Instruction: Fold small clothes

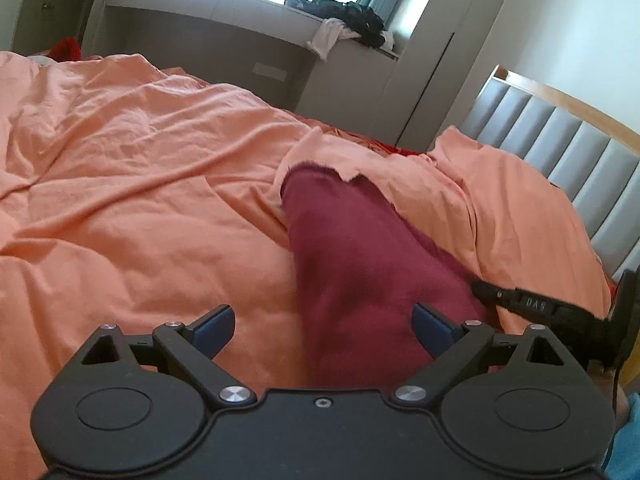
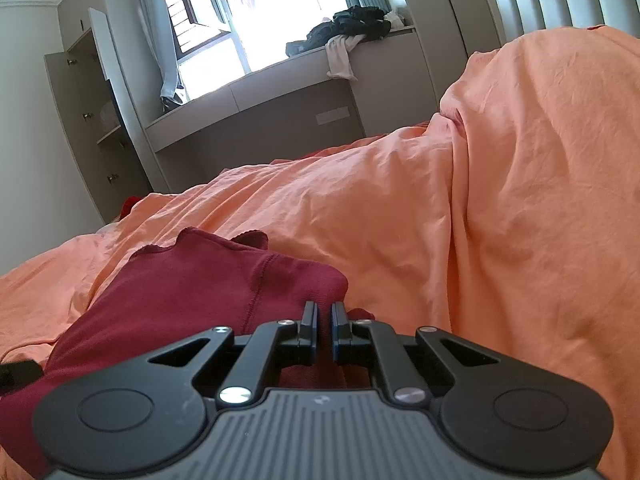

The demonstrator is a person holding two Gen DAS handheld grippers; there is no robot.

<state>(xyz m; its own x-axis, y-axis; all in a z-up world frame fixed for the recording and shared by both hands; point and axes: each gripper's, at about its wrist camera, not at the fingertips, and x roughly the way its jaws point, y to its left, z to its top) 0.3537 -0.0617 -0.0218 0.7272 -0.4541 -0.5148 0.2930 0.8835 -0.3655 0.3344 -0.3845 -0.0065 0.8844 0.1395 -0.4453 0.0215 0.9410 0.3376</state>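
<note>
Left tongs (image 1: 323,330): spread wide, gripping nothing, blue pads (image 1: 214,326) well apart. The dark red garment (image 1: 360,264) runs up between the two fingers and away from the camera; whether either pad touches the cloth cannot be told.

Right tongs (image 2: 325,320): drawn narrow, with a corner of the same dark red garment (image 2: 192,280) pinched between the fingertips. From there the cloth spreads to the left, a stitched seam and a scalloped edge showing.

The garment lies on the rumpled orange bedsheet (image 1: 120,168) covering the bed. A grey padded headboard (image 1: 568,148) stands to the right of the sheet. Beyond the bed, a pile of dark clothes (image 2: 352,24) sits on the window ledge (image 2: 280,80).
</note>
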